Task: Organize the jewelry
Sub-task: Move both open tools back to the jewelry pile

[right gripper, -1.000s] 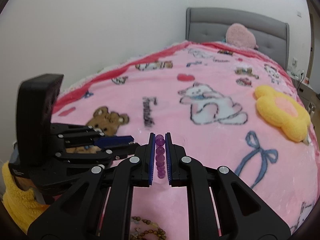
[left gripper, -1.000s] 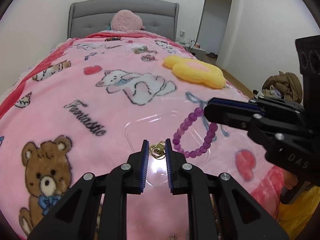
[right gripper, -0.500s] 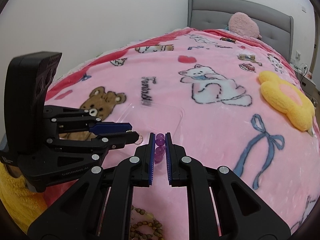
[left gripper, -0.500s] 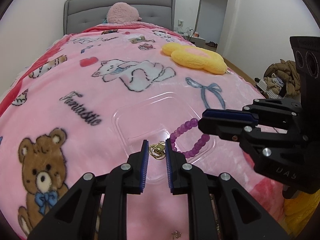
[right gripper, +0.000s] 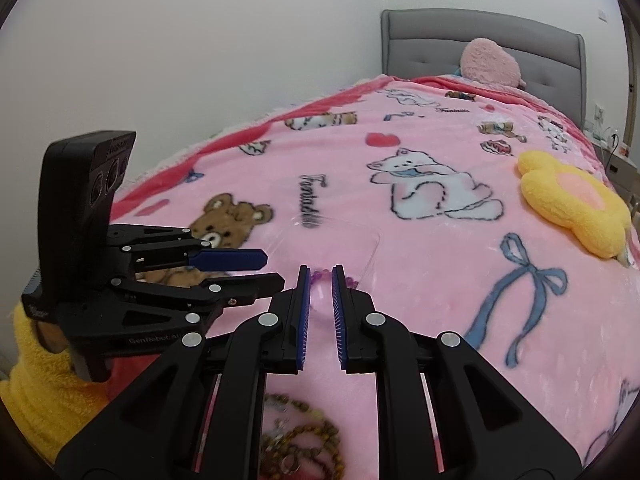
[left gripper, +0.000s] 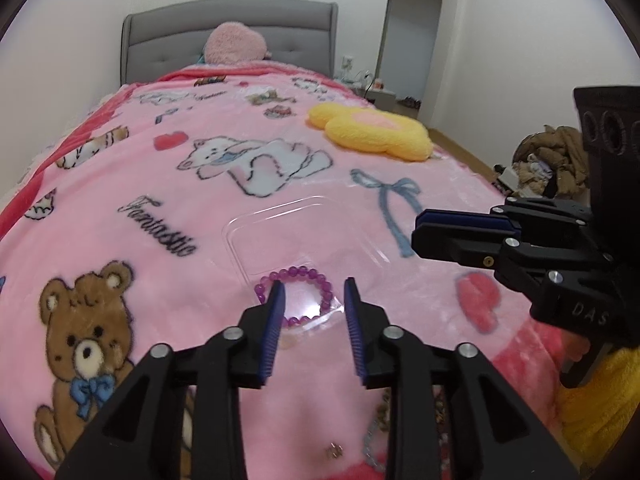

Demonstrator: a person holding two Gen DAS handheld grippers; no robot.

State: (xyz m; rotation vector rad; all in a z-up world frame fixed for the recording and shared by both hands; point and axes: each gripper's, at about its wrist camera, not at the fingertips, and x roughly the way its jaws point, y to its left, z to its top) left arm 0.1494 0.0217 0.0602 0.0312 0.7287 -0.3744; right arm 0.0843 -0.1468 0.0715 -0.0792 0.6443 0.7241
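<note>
Pink blanket (left gripper: pixel 120 184) lettered "Fantastic"

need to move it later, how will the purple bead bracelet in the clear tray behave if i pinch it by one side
The purple bead bracelet is a loop of small round beads, so it will probably hang limp from the pinch. The glossy beads may slip between pads. The clear tray looks thin and light, so it may shift on the soft blanket.

A bed (left gripper: pixel 248 168) under a pink cartoon blanket (left gripper: pixel 120 208) fills the frame, its grey padded headboard (left gripper: pixel 168 36) at upper centre against plain white walls (left gripper: pixel 60 40). An open doorway (left gripper: pixel 416 28) stands upper right; wooden floor (left gripper: pixel 460 152) runs beside the bed.
</note>
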